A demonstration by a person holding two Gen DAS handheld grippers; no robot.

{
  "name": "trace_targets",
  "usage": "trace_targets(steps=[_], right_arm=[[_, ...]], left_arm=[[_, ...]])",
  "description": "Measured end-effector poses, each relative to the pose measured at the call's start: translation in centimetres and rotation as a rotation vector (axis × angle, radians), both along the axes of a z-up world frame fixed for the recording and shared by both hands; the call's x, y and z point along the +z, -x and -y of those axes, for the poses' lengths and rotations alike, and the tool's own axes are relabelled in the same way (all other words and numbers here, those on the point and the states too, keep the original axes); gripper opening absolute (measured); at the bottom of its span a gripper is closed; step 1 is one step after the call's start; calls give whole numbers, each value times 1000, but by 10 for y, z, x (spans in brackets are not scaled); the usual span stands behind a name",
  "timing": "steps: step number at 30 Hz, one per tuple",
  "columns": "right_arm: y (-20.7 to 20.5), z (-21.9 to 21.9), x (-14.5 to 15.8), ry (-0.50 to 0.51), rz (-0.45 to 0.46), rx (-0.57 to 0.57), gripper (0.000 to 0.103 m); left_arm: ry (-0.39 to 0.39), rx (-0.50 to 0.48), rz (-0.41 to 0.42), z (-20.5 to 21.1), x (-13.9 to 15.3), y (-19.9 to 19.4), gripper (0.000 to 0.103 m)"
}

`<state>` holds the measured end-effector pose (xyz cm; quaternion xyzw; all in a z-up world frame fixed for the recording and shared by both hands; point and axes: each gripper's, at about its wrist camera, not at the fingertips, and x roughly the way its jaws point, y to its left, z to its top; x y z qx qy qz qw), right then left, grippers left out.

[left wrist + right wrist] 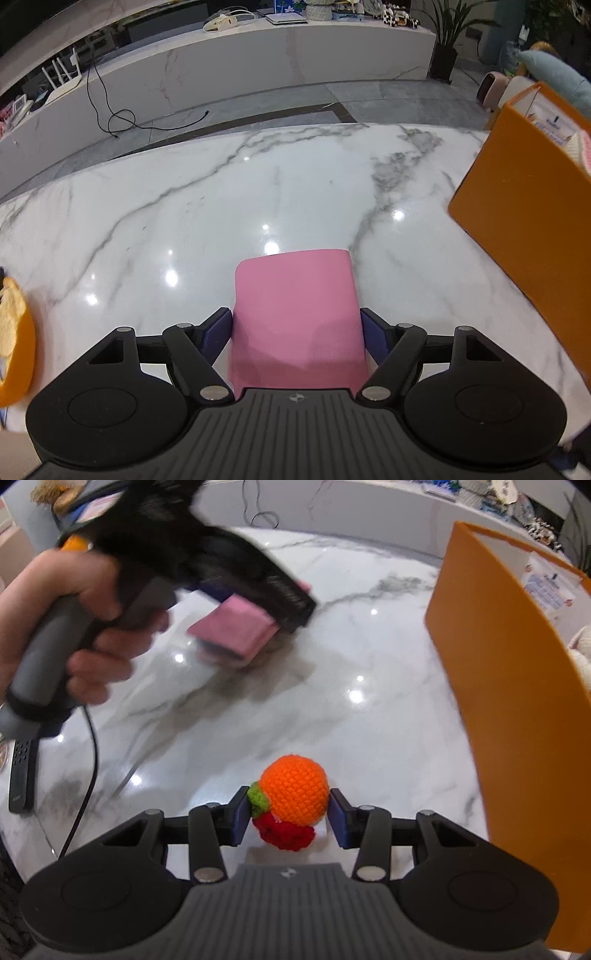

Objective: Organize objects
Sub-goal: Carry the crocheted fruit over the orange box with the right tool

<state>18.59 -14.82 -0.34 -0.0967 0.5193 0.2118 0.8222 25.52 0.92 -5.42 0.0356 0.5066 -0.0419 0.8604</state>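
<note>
The left gripper [296,332] has its jaws against both sides of a folded pink cloth [295,314], gripping it above the marble table [184,221], evidently for carrying to the orange box [524,229] standing just to the right. The right gripper [288,814] is clamped on a crocheted orange ball [294,791] with a red piece below, held low over the table near the same box, likely for dropping in.

The white marble table [295,192] bears an orange box [524,229] along its right side.
</note>
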Motion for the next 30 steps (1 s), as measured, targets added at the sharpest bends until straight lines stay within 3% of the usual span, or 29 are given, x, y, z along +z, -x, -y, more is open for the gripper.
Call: trace_targets(steps=[8, 16, 30], right_arm=[[8, 5, 12, -30, 64, -34, 46], [32, 27, 35, -140, 86, -132, 46], [92, 73, 60, -179, 111, -258, 46]], left_arm=[[42, -31, 57, -11, 28, 58, 86], [126, 8, 81, -3, 56, 105, 86], [148, -68, 132, 59, 83, 142, 86]])
